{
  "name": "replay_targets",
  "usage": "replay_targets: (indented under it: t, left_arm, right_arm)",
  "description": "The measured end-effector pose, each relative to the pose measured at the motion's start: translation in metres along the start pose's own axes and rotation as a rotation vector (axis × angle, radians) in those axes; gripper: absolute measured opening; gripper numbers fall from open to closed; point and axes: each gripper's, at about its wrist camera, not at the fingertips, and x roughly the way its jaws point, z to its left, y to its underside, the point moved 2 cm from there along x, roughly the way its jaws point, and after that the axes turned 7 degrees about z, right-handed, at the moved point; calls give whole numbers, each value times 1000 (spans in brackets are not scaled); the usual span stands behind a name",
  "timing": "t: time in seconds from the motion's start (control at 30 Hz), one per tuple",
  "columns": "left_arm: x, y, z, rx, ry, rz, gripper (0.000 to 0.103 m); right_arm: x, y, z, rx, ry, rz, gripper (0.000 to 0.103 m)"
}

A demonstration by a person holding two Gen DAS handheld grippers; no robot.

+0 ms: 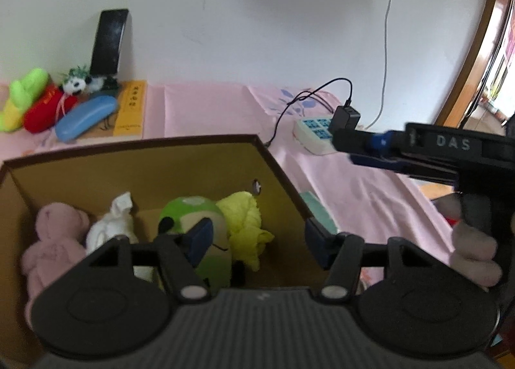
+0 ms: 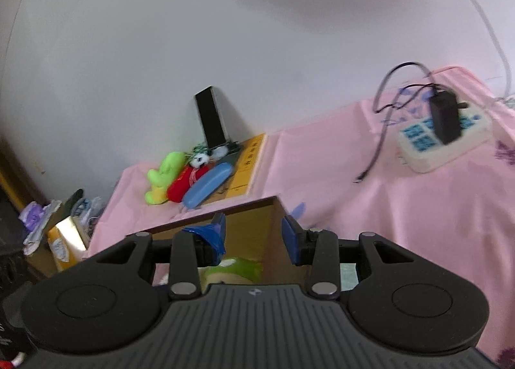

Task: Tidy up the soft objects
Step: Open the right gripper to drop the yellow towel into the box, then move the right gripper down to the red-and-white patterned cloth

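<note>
left wrist: left claw [image 1: 260,241] spread, empty, over cardboard box [image 1: 135,148]; green plush [image 1: 196,233] upright inside. right claw [image 2: 254,238] spread, empty.

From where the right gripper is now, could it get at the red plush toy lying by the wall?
Probably yes. The right gripper is open and empty above the brown cardboard box, and the red plush toy lies exposed beyond it on the pink cloth, though neighbours crowd both its sides.
</note>
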Motion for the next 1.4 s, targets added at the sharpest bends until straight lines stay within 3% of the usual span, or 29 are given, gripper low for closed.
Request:
replay_targets:
  t: [0.37, 0.6, 0.9, 1.2, 1.4]
  left_arm:
    - [-10, 0, -38, 5, -163, 56, 66]
    - [-13, 8, -58, -9, -281, 87, 67]
    - [-19, 21, -82, -60, -381, 92, 70]
    - [-21, 39, -103, -96, -425, 92, 71]
    - [-19, 63, -110, -122, -398, 111, 71]
  right_arm:
    - [-31, 19, -14, -10, 109, 1, 24]
    - [-47, 28, -25, -31, 89, -5, 24]
    - [-56, 37, -34, -85, 9, 96, 24]
    - [-66, 51, -48, -130, -37, 166, 24]
    - [-71, 66, -73, -102, -15, 211, 22]
